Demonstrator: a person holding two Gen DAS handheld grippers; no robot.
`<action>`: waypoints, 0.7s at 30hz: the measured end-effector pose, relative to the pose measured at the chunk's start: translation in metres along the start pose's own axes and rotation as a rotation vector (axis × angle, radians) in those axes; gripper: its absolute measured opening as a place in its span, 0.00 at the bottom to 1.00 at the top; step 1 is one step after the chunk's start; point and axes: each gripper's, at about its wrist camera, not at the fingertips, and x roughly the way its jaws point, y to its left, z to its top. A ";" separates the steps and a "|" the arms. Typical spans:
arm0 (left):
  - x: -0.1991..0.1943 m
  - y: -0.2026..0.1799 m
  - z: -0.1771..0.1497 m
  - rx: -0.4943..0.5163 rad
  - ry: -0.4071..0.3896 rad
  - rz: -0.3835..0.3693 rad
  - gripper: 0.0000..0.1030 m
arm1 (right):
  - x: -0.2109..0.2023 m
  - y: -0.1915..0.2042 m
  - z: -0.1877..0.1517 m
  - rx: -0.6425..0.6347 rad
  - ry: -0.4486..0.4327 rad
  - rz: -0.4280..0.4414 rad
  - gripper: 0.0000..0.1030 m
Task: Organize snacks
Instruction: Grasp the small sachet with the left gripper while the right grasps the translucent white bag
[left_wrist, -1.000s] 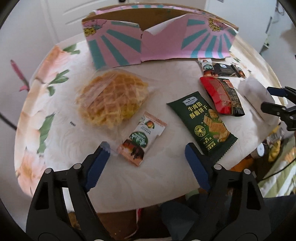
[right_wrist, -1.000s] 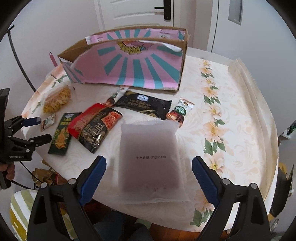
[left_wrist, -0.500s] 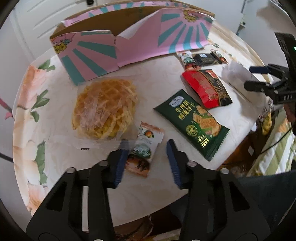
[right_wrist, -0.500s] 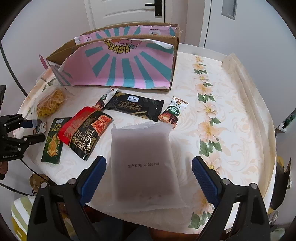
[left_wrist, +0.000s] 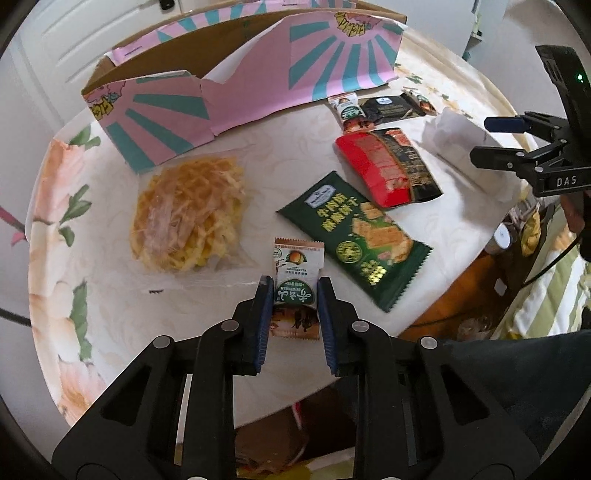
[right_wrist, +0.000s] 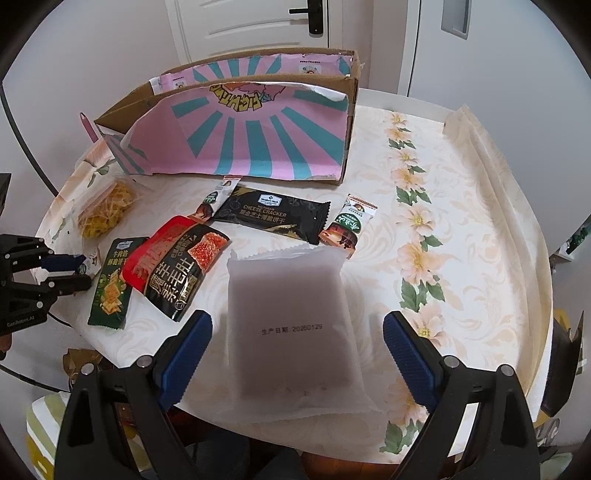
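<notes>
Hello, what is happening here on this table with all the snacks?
A person is sorting snacks with a hand-held gripper in each hand. The left hand-held gripper has shut on a small snack packet that lies on the table, beside the bagged waffle and the green cracker pack. The right hand-held gripper is open over the frosted white pouch and grips nothing. The pink and teal cardboard box stands open at the back.
</notes>
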 end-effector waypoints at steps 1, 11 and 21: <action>-0.002 -0.001 -0.001 -0.013 -0.005 -0.002 0.21 | -0.001 0.000 0.000 -0.001 -0.001 0.000 0.90; -0.014 -0.007 0.003 -0.126 -0.050 -0.012 0.21 | 0.012 0.001 0.002 -0.078 0.053 0.003 0.90; -0.020 -0.011 0.004 -0.171 -0.065 0.010 0.21 | 0.022 0.009 0.002 -0.136 0.060 0.016 0.57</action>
